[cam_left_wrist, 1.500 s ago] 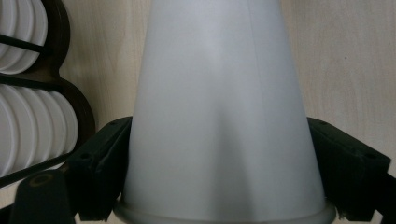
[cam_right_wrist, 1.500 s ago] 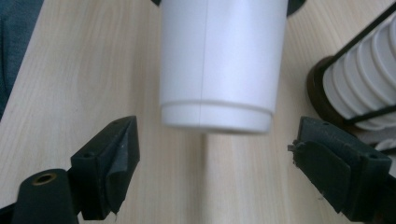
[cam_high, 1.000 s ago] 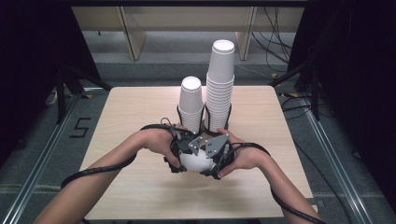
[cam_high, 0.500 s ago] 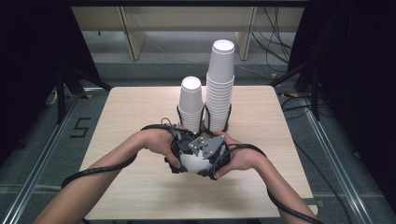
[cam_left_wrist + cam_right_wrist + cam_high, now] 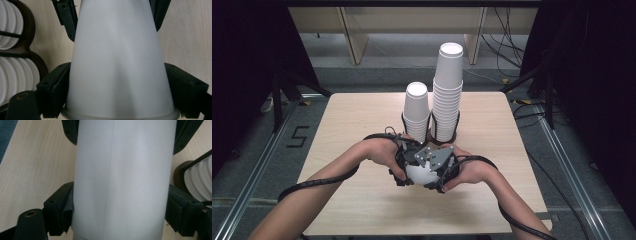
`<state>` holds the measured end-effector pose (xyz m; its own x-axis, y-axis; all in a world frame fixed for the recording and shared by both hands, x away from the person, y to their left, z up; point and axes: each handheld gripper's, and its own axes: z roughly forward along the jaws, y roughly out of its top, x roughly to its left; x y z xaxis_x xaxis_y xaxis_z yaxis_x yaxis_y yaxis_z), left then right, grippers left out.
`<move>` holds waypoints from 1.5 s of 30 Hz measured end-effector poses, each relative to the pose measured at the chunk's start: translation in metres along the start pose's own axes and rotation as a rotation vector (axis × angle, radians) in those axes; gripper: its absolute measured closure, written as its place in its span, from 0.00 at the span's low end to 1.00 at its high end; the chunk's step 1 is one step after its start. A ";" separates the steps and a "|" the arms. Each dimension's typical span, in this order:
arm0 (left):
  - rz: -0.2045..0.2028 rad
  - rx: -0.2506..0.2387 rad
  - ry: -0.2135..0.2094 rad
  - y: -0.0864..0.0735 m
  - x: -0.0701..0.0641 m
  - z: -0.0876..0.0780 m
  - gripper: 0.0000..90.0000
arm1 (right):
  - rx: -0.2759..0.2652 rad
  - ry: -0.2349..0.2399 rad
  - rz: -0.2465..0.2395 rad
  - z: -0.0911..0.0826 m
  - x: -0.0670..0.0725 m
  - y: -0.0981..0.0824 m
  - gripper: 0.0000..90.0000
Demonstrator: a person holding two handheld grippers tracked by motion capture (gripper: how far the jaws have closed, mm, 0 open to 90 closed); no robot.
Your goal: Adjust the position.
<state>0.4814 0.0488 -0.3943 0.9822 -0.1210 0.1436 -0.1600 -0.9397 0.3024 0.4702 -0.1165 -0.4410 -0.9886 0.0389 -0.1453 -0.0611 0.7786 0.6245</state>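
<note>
A white paper cup (image 5: 419, 173) is held on its side just above the table's front middle, between both hands. My left gripper (image 5: 404, 167) is shut on it. In the left gripper view its black jaws clamp the cup (image 5: 120, 62) near the wide rim, with the left gripper (image 5: 118, 85) seen head-on. My right gripper (image 5: 437, 172) faces it from the other side. Its jaws have just been closing with the cup (image 5: 122, 170) between them, and the right gripper (image 5: 121, 206) now has both pads against the cup's wall.
Two stacks of white cups stand in a dark wire holder (image 5: 442, 140) just behind the hands: a short stack (image 5: 417, 112) and a tall stack (image 5: 448, 90). The wooden table (image 5: 352, 120) has bare room on both sides. Black cables trail off the front edge.
</note>
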 end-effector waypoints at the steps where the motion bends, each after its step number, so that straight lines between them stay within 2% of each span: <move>1: 0.004 0.007 -0.001 0.000 0.000 0.000 0.16 | -0.002 0.004 -0.016 0.001 -0.001 0.000 0.23; 4: -0.011 0.002 -0.005 0.001 -0.001 0.000 0.16 | -0.004 -0.003 -0.012 0.001 -0.001 0.000 0.24; 7: -0.016 0.000 -0.009 0.001 -0.001 0.000 0.16 | 0.005 -0.010 0.030 0.001 0.001 -0.001 0.25; 8: -0.019 -0.004 -0.011 0.001 -0.001 0.001 0.16 | 0.002 0.002 0.015 0.002 -0.001 -0.001 0.26; 9: -0.021 -0.003 -0.012 0.001 -0.001 0.001 0.16 | -0.012 -0.019 -0.022 0.002 -0.003 0.000 0.26; 11: -0.026 -0.004 -0.016 0.001 -0.001 0.000 0.16 | -0.010 -0.014 -0.018 0.001 -0.003 0.000 0.26; 12: -0.008 0.014 -0.016 0.001 0.000 -0.001 0.16 | 0.003 0.010 0.020 0.001 -0.001 -0.001 0.26; 14: -0.020 0.021 -0.008 0.002 0.000 -0.001 0.16 | 0.013 -0.002 0.044 0.000 0.002 -0.001 0.26; 16: -0.032 0.018 -0.008 0.003 -0.001 -0.001 0.15 | 0.010 0.000 0.021 0.000 0.000 -0.001 0.26; 17: -0.024 0.028 -0.002 0.003 -0.001 -0.002 0.14 | 0.009 0.001 0.022 -0.001 0.001 -0.001 0.26; 18: -0.023 0.028 0.003 0.004 -0.001 -0.003 0.14 | 0.002 -0.004 -0.003 0.000 -0.001 0.000 0.26; 19: -0.020 0.024 0.004 0.004 -0.001 -0.003 0.14 | -0.002 -0.006 0.001 0.000 0.000 -0.001 0.26; 20: -0.019 0.020 0.007 0.003 -0.001 -0.004 0.13 | 0.011 -0.022 0.041 -0.002 0.003 -0.001 0.26; 21: -0.025 0.017 0.009 0.003 -0.001 -0.004 0.12 | -0.012 -0.032 -0.012 -0.001 -0.001 0.000 0.26; 23: -0.025 0.014 0.025 0.003 -0.002 -0.006 0.12 | -0.012 -0.035 -0.014 -0.001 -0.001 0.000 0.26; 25: -0.019 0.007 0.046 0.003 -0.004 -0.008 0.12 | 0.003 -0.022 0.024 -0.003 0.001 0.000 0.26; 26: -0.016 0.005 0.053 0.004 -0.004 -0.008 0.12 | 0.012 -0.034 0.049 -0.004 0.003 0.000 0.27; 27: -0.048 -0.025 0.057 0.003 -0.007 -0.008 0.12 | -0.004 -0.032 -0.004 -0.003 -0.001 0.000 0.27; 29: -0.022 -0.011 0.061 0.003 -0.007 -0.010 0.12 | -0.006 -0.030 -0.006 -0.003 0.000 -0.001 0.27; 30: -0.034 -0.030 0.060 0.003 -0.008 -0.009 0.12 | -0.018 -0.057 -0.026 -0.003 -0.001 -0.001 0.27; 34: -0.030 -0.037 0.056 0.002 -0.008 -0.009 0.12 | -0.008 -0.070 -0.044 -0.005 0.000 -0.002 0.27; 35: -0.029 -0.041 0.057 0.002 -0.008 -0.009 0.12 | -0.007 -0.059 -0.042 -0.004 0.000 -0.002 0.27; 36: -0.017 -0.046 0.065 0.002 -0.008 -0.009 0.13 | 0.006 -0.059 0.000 -0.005 0.003 -0.003 0.27; 39: -0.021 -0.031 0.078 0.003 -0.010 -0.009 0.12 | -0.009 -0.057 -0.022 -0.006 0.000 -0.004 0.27; 40: 0.001 -0.017 0.089 0.005 -0.010 -0.009 0.12 | -0.010 -0.056 -0.026 -0.005 0.000 -0.004 0.27; 43: 0.006 -0.006 0.123 0.007 -0.010 -0.007 0.04 | 0.018 -0.043 0.034 -0.006 0.003 -0.004 0.27; 44: 0.003 -0.003 0.122 0.006 -0.010 -0.007 0.02 | 0.022 -0.038 0.047 -0.007 0.004 -0.005 0.27; 45: 0.001 -0.008 0.126 0.006 -0.010 -0.008 0.00 | 0.007 -0.050 -0.013 -0.005 -0.001 -0.005 0.27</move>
<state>0.4702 0.0464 -0.3865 0.9620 -0.0803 0.2611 -0.1621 -0.9370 0.3094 0.4706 -0.1239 -0.4399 -0.9797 0.0598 -0.1915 -0.0728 0.7835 0.6171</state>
